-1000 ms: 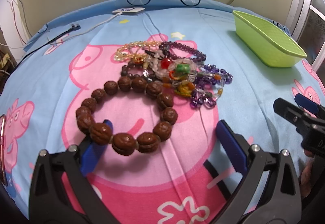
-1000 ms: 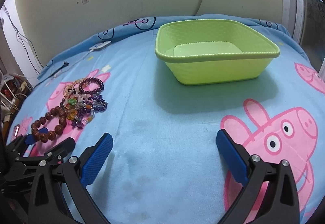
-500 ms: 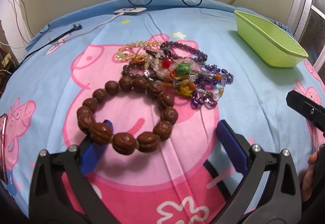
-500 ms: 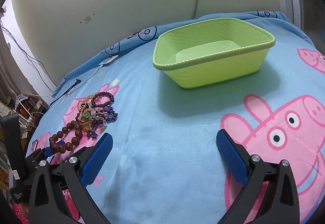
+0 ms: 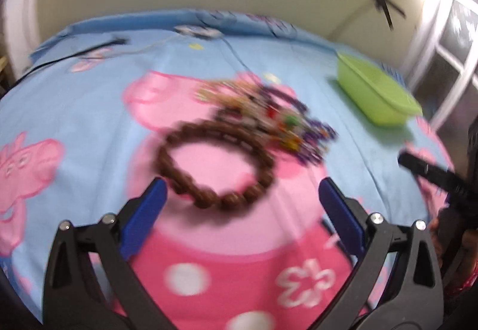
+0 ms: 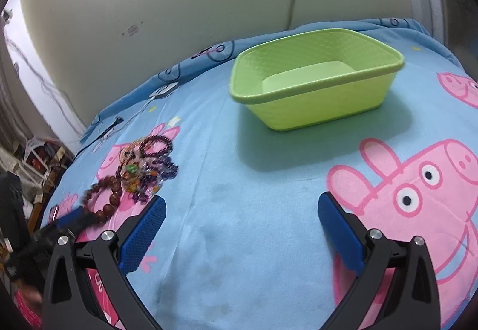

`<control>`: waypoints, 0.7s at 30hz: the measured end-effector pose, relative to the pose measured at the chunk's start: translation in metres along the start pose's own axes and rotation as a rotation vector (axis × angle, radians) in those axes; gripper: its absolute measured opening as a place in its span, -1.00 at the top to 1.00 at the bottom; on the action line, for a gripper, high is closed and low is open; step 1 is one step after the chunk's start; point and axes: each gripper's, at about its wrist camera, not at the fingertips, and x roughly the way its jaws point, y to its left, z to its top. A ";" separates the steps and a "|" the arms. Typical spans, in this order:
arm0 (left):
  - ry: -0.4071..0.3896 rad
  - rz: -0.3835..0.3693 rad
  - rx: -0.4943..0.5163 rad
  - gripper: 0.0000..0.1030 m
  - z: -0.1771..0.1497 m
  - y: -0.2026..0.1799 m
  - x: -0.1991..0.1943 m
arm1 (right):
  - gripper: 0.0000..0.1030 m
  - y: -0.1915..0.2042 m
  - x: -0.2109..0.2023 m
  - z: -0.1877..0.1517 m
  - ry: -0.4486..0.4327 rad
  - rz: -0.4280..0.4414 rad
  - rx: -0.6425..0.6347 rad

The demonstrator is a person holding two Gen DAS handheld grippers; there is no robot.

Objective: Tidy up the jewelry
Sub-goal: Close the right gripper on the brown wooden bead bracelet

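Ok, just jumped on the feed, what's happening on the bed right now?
A person holds a gripper in each hand over a cartoon-pig bedsheet, sorting jewelry. The left gripper is open and empty, pointed at the big brown bead bracelet, which lies flat on the sheet; that view is motion-blurred. Behind it sits a tangled pile of smaller colored bracelets. The right gripper is open too, holding nothing, facing the empty green basket. Nothing has gone into the basket yet.
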 end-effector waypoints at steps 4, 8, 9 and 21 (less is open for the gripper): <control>-0.017 0.014 -0.051 -0.88 0.012 0.043 -0.018 | -0.63 0.019 0.003 -0.001 0.005 0.027 -0.079; -0.034 -0.012 -0.028 -0.67 0.019 0.057 -0.029 | -0.18 0.053 0.009 -0.002 0.025 0.079 -0.199; -0.027 -0.019 -0.012 -0.64 0.020 0.056 -0.029 | -0.01 0.062 0.011 -0.003 0.035 0.094 -0.229; 0.165 -0.004 0.004 0.42 0.028 0.056 0.028 | 0.66 0.157 0.088 0.011 0.258 0.295 -0.358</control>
